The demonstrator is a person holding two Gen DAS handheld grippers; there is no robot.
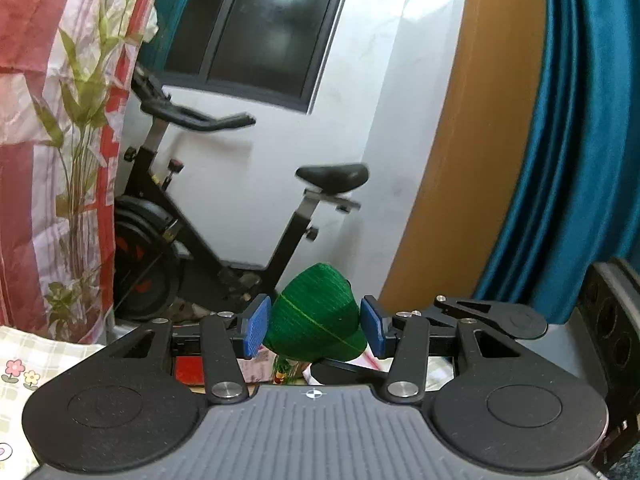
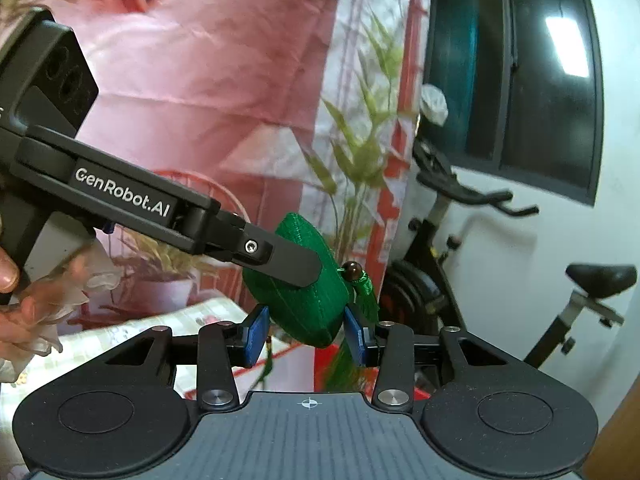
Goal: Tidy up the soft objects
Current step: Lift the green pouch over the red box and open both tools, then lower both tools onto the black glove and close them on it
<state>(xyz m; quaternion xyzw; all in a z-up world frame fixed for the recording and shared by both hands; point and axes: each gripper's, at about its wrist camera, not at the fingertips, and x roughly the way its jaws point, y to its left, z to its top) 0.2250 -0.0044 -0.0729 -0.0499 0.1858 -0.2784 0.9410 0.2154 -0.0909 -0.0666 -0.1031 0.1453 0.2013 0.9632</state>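
A thread-wound pouch [image 2: 304, 300] is held between the right claw [image 2: 306, 334] and the left claw [image 1: 316, 326]. An exercise bike [image 1: 224, 216] is seen behind, beside a hanging printed cloth [image 1: 60, 140].

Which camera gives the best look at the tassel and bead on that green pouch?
The right wrist view: the brown bead and green tassel hang clear beside the green pouch. The left wrist view shows mainly the pouch body; only a blurred bit of tassel shows beneath it.

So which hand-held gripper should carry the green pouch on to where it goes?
Either could, both clamp the green pouch; probably the left hand-held gripper, which holds its wide body, while the right hand-held gripper pinches one end.
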